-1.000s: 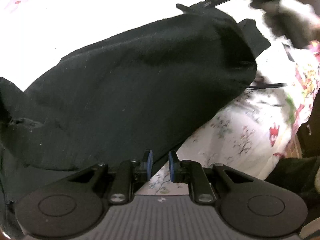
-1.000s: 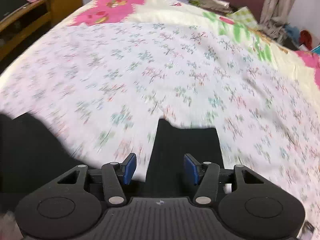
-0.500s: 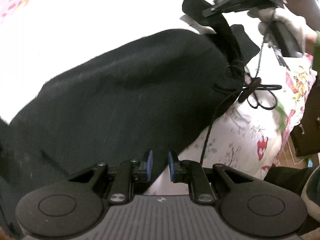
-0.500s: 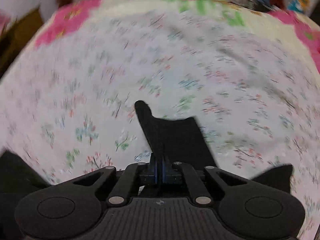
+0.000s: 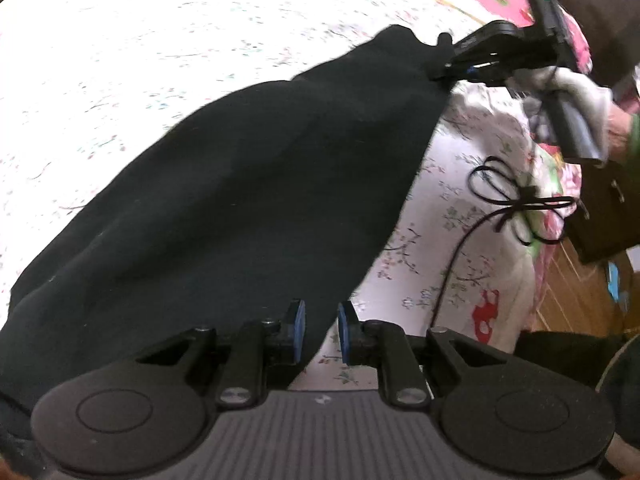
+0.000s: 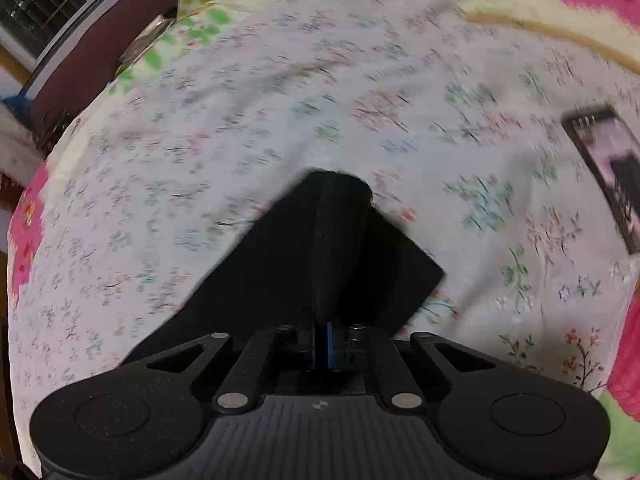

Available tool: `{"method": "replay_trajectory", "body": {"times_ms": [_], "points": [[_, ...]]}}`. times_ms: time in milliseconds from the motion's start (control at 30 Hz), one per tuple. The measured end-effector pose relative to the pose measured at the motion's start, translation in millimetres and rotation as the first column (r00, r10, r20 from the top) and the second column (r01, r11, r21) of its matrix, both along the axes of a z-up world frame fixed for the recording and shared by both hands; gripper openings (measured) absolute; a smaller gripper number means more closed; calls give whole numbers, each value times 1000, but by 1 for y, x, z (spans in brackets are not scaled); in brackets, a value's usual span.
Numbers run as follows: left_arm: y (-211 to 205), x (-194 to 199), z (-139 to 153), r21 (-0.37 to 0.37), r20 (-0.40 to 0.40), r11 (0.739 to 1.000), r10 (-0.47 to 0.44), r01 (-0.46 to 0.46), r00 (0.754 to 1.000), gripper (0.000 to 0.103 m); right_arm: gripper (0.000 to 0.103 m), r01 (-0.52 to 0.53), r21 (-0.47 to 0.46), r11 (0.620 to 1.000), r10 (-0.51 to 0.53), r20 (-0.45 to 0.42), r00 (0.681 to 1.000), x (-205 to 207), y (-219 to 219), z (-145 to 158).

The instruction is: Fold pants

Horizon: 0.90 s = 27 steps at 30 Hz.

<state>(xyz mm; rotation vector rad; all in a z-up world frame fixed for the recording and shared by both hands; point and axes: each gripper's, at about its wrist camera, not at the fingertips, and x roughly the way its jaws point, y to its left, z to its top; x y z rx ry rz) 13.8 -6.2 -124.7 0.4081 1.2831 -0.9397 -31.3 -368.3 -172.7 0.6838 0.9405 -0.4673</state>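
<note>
Black pants [image 5: 240, 184] hang stretched over the flowered bed sheet [image 5: 120, 60]. My left gripper [image 5: 320, 330] sits at the pants' lower edge with its blue pads slightly apart; the cloth edge passes between them, and I cannot tell if it is pinched. My right gripper [image 6: 321, 342] is shut on a corner of the pants [image 6: 328, 248], which folds up in front of it. In the left wrist view the right gripper [image 5: 448, 66] holds the pants' far corner up, gripped by a gloved hand [image 5: 576, 92].
A black drawstring [image 5: 516, 204] dangles at the right above the sheet. A dark rectangular object [image 6: 608, 172] lies on the bed at the right. A dark headboard [image 6: 96, 40] and a window stand at the left. The wooden floor [image 5: 576, 300] shows beyond the bed edge.
My right gripper closed on the pants' corner and lifted it, pulling the cloth taut. The drawstring fell free of the pants' edge. My left gripper stayed at the lower edge.
</note>
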Motion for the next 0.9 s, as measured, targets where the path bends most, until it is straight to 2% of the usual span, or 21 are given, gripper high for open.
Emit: {"method": "replay_trajectory", "body": {"times_ms": [167,233,267,367,467,533,633,700,800,900], "points": [[-10,-3,1,25,-2,1000,5,-5,1000,26,0,-96,-53,994,94,-40,995,11,5,-17],[-6,-1,6,22,-1,998,52,-52,999,26,1,-97,-46,994,95,-45,994,9,0,-14],[-3,-1,8,18,-1,997,78,-78,997,26,11,-112,-64,992,108,-67,992,8,1,-9],[7,-3,12,15,34,986,162,-163,986,27,21,-175,-130,976,159,-124,979,0,1,7],[25,-3,17,18,80,954,297,-299,952,27,21,-290,-185,939,271,-118,955,-1,15,33],[42,-3,25,17,132,918,390,-395,911,27,23,-373,-239,896,355,-118,927,3,30,48],[79,3,35,15,195,836,535,-548,822,30,24,-490,-271,828,482,-101,870,12,59,66],[107,11,37,34,267,770,608,-637,748,32,25,-547,-253,798,548,-75,833,21,83,73],[155,27,39,33,335,656,703,-754,627,34,25,-591,-244,769,603,-28,797,33,120,75],[192,46,37,35,378,574,751,-818,542,38,25,-636,-194,747,647,-5,762,47,165,69]]}}
